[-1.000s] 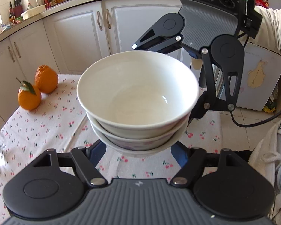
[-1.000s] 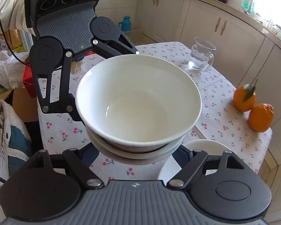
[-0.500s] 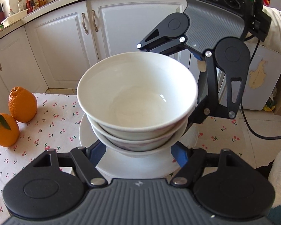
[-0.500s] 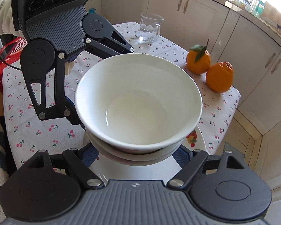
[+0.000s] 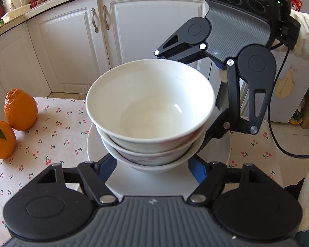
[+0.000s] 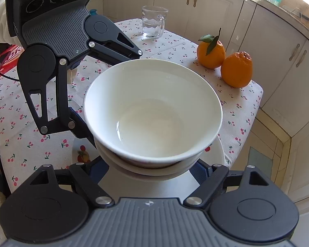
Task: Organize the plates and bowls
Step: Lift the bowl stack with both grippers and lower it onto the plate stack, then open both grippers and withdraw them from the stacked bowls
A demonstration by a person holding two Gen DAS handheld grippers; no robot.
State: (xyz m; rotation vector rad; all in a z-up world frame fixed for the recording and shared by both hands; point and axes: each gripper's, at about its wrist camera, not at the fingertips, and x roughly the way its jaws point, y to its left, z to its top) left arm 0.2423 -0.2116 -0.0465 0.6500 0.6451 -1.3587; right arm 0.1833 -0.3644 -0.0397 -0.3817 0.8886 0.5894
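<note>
White porcelain fills the middle of both wrist views: a stack of bowls (image 5: 150, 111) (image 6: 152, 113), three nested as the left wrist view shows them, is sitting over a white plate (image 5: 96, 148) (image 6: 218, 154) on the cherry-print tablecloth (image 5: 57, 131) (image 6: 20, 111).

The left gripper (image 5: 152, 164) (image 6: 105, 111) is reaching in from one side of the stack and the right gripper (image 6: 150, 168) (image 5: 197, 100) from the opposite side, each with its blue-padded fingers (image 5: 197, 168) (image 6: 195, 171) spread around the lower bowls and lying against their flanks — pinching the stack between them. Whether the lowest bowl's foot is resting on the plate or hanging just above it cannot be told, since the bowls hide that gap.

Taking the stack as the landmark: the plate's rim is showing beyond it on every side. Two oranges (image 5: 20, 109) (image 6: 224, 59) are standing well apart from it, near the table's far edge in the right wrist view, and touching each other. A glass mug (image 6: 153, 22) is standing farther off still, beyond the left gripper. Bare cloth is lying open between the stack and the oranges. Past the plate, the table edge (image 6: 255, 111) is dropping to tiled floor (image 6: 263, 144), with white cabinets (image 5: 72, 47) behind.
</note>
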